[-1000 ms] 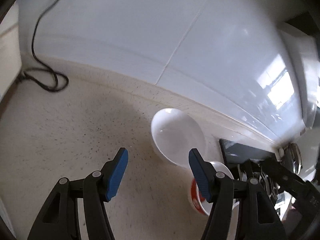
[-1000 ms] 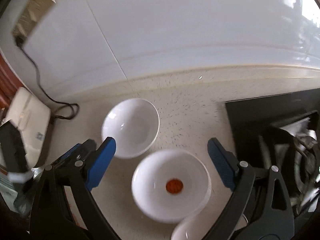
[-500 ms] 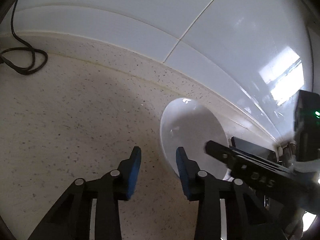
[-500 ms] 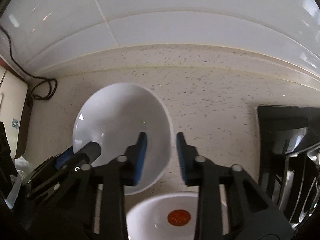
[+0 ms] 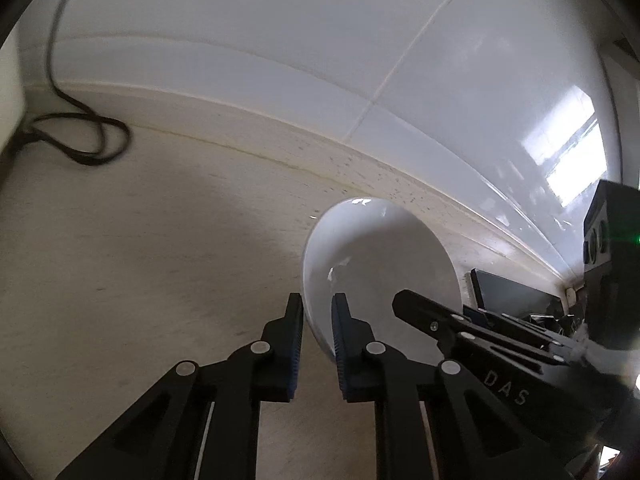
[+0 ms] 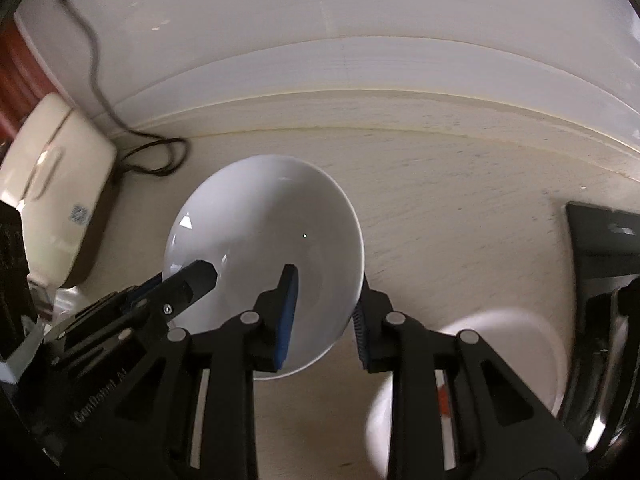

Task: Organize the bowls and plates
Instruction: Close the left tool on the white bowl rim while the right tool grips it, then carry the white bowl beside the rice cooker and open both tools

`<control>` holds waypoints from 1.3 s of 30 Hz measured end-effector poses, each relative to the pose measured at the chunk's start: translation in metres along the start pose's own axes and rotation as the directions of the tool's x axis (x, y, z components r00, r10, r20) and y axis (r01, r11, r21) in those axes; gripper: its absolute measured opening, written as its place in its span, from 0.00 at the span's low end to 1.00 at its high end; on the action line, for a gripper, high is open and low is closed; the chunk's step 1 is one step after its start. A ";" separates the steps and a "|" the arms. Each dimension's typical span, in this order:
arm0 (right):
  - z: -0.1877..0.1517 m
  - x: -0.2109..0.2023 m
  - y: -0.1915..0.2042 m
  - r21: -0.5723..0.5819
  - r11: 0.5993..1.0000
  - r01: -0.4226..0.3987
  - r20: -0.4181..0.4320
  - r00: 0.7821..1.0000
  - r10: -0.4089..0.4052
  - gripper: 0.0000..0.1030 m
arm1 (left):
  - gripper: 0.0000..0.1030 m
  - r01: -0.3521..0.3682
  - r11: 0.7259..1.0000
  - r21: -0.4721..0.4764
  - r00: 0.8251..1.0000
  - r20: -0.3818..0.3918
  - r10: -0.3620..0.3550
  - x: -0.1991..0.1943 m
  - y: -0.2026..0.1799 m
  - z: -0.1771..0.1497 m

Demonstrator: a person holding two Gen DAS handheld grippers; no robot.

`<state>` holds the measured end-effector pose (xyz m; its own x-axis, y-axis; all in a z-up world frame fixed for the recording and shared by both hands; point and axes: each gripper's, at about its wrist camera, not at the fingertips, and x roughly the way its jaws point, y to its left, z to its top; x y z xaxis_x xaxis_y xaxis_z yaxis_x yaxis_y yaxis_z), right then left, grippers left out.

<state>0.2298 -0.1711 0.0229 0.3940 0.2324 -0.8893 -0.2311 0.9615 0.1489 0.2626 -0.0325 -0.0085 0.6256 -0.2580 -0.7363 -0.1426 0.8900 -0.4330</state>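
Note:
A plain white bowl (image 5: 380,264) (image 6: 264,240) is held between both grippers above the speckled countertop (image 5: 140,240). My left gripper (image 5: 316,320) is shut on the bowl's near left rim, one finger inside and one outside. My right gripper (image 6: 326,300) is shut on the bowl's right rim, one blue pad inside and one outside. Each gripper shows in the other's view, the right one (image 5: 460,320) at the bowl's right and the left one (image 6: 180,288) at its left. A second white bowl (image 6: 480,380) with a red mark sits below at the lower right, blurred.
A black cable (image 5: 80,136) loops on the counter by the white tiled wall (image 5: 320,60). A cream appliance (image 6: 52,188) stands at the left. A black dish rack (image 6: 604,280) with metal wires stands at the right, also seen in the left wrist view (image 5: 516,296).
Both grippers closed from wide open onto opposite rims of the plain white bowl. The bowl has come up off the counter and both views have shifted back.

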 end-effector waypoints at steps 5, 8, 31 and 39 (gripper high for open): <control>-0.024 -0.009 0.037 -0.021 0.996 -0.085 0.035 0.996 0.085 0.29 | 0.14 -0.013 1.000 -0.006 0.999 0.044 0.013 -0.045 0.029 -0.015; -0.033 -0.008 0.055 -0.041 0.993 -0.114 0.054 0.992 0.116 0.29 | 0.14 -0.022 0.999 -0.027 0.997 0.073 0.023 -0.065 0.050 -0.024; -0.048 0.043 0.110 -0.149 0.977 -0.154 0.039 0.986 0.162 0.29 | 0.14 -0.183 0.979 -0.088 0.972 0.132 0.193 -0.096 0.122 -0.037; -0.050 0.041 0.109 -0.157 0.975 -0.156 0.053 0.985 0.166 0.31 | 0.15 -0.216 0.972 -0.092 0.966 0.123 0.226 -0.091 0.125 -0.036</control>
<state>0.1765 -0.0636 -0.0187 0.3969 0.3962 -0.8280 -0.4263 0.8784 0.2161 0.1605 0.0885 -0.0141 0.6667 -0.0016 -0.7453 -0.3441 0.8864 -0.3097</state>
